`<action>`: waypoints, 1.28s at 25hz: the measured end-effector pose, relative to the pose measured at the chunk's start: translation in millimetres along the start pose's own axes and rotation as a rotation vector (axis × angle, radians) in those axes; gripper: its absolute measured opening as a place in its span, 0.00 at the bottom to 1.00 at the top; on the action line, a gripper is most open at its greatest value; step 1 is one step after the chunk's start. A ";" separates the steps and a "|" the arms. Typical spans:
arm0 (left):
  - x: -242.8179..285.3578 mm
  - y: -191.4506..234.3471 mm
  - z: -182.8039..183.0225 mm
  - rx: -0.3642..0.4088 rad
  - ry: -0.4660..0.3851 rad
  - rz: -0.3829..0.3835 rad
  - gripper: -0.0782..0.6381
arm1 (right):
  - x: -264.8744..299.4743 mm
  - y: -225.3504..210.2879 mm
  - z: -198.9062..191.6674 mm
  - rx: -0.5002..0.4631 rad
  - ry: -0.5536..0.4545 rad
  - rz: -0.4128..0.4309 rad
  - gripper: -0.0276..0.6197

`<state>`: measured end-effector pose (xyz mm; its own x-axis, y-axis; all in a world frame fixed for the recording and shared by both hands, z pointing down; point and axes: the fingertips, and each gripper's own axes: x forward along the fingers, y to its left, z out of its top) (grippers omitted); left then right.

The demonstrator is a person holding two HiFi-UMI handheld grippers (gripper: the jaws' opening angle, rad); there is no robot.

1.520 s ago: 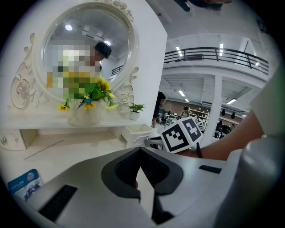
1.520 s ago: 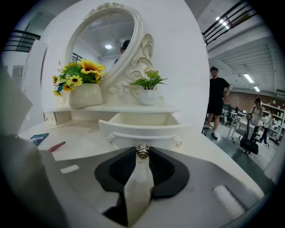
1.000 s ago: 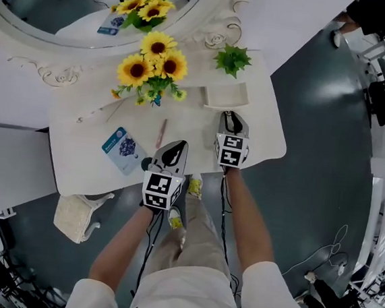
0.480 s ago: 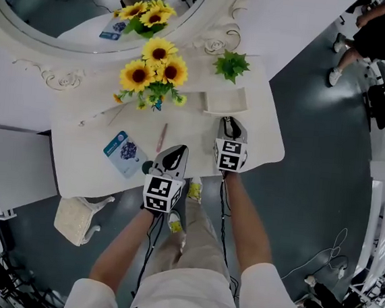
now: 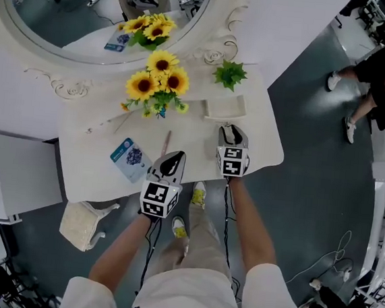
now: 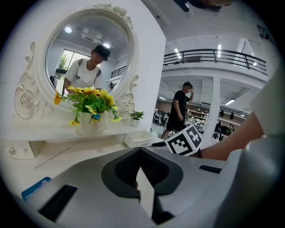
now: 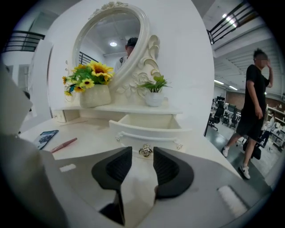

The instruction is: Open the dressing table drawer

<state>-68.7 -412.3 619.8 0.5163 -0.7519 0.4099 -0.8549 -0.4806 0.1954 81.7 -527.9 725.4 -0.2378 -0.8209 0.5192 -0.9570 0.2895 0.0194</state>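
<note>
The small white drawer [image 5: 225, 108] at the back right of the dressing table [image 5: 102, 175] stands pulled out, its inside bare [image 7: 147, 124]. My right gripper [image 5: 230, 128] points at the drawer's front. Its jaws have just been opening, and the round metal knob [image 7: 145, 150] sits between the fingertips [image 7: 127, 151] with a small gap on each side. My left gripper [image 5: 175, 156] hovers over the table's front edge, shut, with nothing between its jaws [image 6: 140, 149].
A vase of sunflowers [image 5: 157, 82] and a small green plant [image 5: 231, 72] stand before the oval mirror [image 5: 104, 13]. A blue card [image 5: 130, 157] and a red pen [image 5: 165, 142] lie on the tabletop. A stool [image 5: 84, 224] stands lower left; a person [image 5: 384, 67] walks at right.
The left gripper has risen a little over the table's front edge. The right gripper stays at the drawer's front. A person at the right has walked further into view.
</note>
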 end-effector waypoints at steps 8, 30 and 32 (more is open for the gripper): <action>-76.6 -15.3 35.7 0.051 -0.061 -0.032 0.12 | -107.6 16.2 45.6 0.030 -0.133 0.011 0.19; -304.6 -80.6 95.5 0.079 -0.286 -0.003 0.12 | -458.4 98.4 86.6 0.112 -0.384 0.059 0.06; -318.8 -79.9 90.8 0.087 -0.274 0.020 0.12 | -474.2 98.7 83.3 0.101 -0.386 0.053 0.06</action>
<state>-160.5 -175.1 392.6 0.5038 -0.8499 0.1540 -0.8637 -0.4925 0.1077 86.2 -151.1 410.0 -0.3142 -0.9362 0.1576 -0.9486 0.3027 -0.0928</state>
